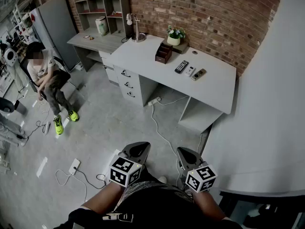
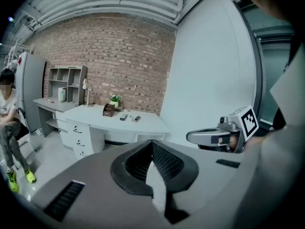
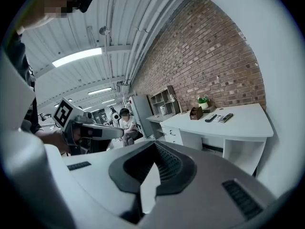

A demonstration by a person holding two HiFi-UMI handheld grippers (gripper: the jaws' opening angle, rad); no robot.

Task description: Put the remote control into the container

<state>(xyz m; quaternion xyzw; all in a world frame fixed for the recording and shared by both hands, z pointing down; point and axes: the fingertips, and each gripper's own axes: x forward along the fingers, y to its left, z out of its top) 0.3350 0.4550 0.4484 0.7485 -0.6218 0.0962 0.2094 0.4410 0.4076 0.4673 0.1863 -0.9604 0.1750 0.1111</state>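
Observation:
Three remotes lie side by side on the far white desk (image 1: 214, 87): a black one (image 1: 181, 67), a white one (image 1: 190, 71) and a dark one (image 1: 199, 74). A brown open container (image 1: 163, 53) stands to their left on the same desk. Both grippers hang close to my body, well short of the desk. My left gripper (image 1: 136, 150) is shut with nothing in it, and so is my right gripper (image 1: 187, 154). The left gripper view shows the container (image 2: 108, 110) and the remotes (image 2: 123, 117) small in the distance. In the right gripper view the container (image 3: 196, 113) and remotes (image 3: 210, 118) are also far away.
A potted plant (image 1: 174, 35) and a lamp (image 1: 136, 30) stand at the desk's back. A person (image 1: 47, 80) sits at the left. Cables (image 1: 162, 132) and a power strip (image 1: 74, 166) lie on the floor. A white wall (image 1: 267, 104) runs along the right.

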